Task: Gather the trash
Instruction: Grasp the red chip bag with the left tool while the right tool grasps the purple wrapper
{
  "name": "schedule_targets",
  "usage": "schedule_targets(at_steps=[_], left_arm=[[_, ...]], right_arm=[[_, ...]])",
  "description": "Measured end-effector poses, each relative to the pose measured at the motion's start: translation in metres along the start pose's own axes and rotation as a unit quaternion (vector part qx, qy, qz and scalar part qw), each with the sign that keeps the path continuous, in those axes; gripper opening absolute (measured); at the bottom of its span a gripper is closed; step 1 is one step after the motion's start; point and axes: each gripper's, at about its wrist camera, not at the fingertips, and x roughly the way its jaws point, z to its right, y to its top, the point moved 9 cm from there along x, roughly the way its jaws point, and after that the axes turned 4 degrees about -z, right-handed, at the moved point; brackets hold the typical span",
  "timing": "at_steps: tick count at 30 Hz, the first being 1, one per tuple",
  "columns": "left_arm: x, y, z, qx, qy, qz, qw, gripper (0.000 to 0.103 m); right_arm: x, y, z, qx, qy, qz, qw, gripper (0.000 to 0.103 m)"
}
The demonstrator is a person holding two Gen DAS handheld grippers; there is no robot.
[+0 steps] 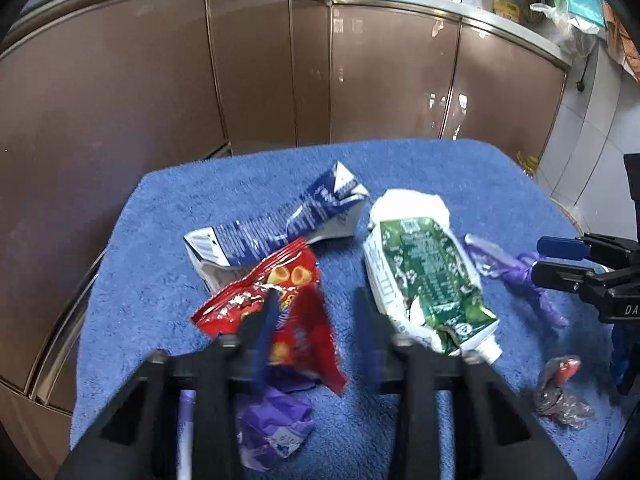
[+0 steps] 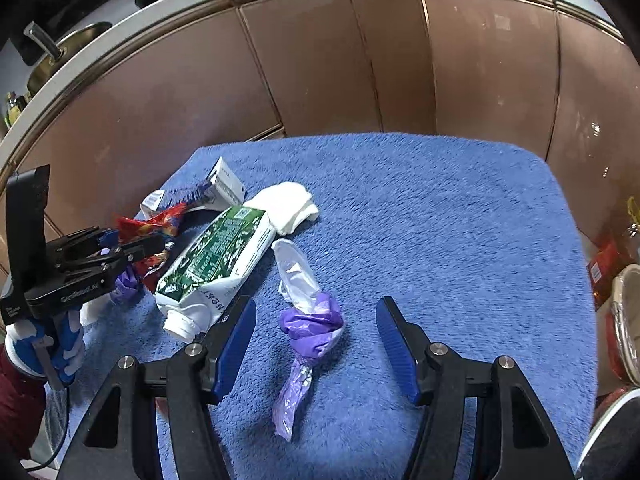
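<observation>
Left wrist view: left claw point(image 1: 316, 316) is straddling, not yet pinching, the crinkly red snack wrapper point(image 1: 280, 312) on the blue towel point(image 1: 440, 168). Right wrist view: right claw point(image 2: 316, 344) is gaping around the soft, light purple knotted bag point(image 2: 314, 326); its knot looks the surest hold.

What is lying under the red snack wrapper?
The red snack wrapper overlaps the blue and white carton at its far end and a crumpled purple wrapper at its near end. Anything beneath its middle is hidden.
</observation>
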Motion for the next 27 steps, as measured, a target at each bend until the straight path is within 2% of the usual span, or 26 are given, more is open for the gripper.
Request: schedule_targets(at_steps=[1, 5, 7, 13, 16, 22, 27], left_arm=[[0.003, -0.002, 0.0, -0.004, -0.003, -0.004, 1.0, 0.022], [0.006, -0.002, -0.001, -0.005, -0.006, -0.005, 1.0, 0.01], [0.005, -0.002, -0.002, -0.009, -0.01, -0.003, 0.9999, 0.009], [-0.009, 0.005, -0.01, -0.037, -0.011, 0.014, 0.9992, 0.007], [-0.026, 0.009, -0.012, -0.042, -0.013, 0.03, 0.9986, 0.007], [-0.083, 0.019, -0.017, -0.063, -0.028, 0.071, 0.995, 0.007], [-0.145, 0.017, -0.016, -0.068, -0.032, 0.109, 0.9913, 0.007]], right_arm=[[0.004, -0.002, -0.001, -0.003, 0.002, -0.003, 1.0, 0.059], [0.016, -0.005, 0.0, -0.003, 0.005, -0.014, 1.0, 0.042], [0.02, -0.008, 0.002, -0.004, 0.002, -0.02, 1.0, 0.035], [0.014, -0.008, 0.005, 0.007, 0.005, -0.011, 1.0, 0.033], [-0.007, -0.007, 0.008, 0.016, -0.002, 0.007, 1.0, 0.033], [-0.06, -0.006, -0.001, 0.024, -0.019, 0.043, 0.999, 0.033], [-0.117, -0.017, -0.013, 0.037, -0.025, 0.078, 0.996, 0.033]])
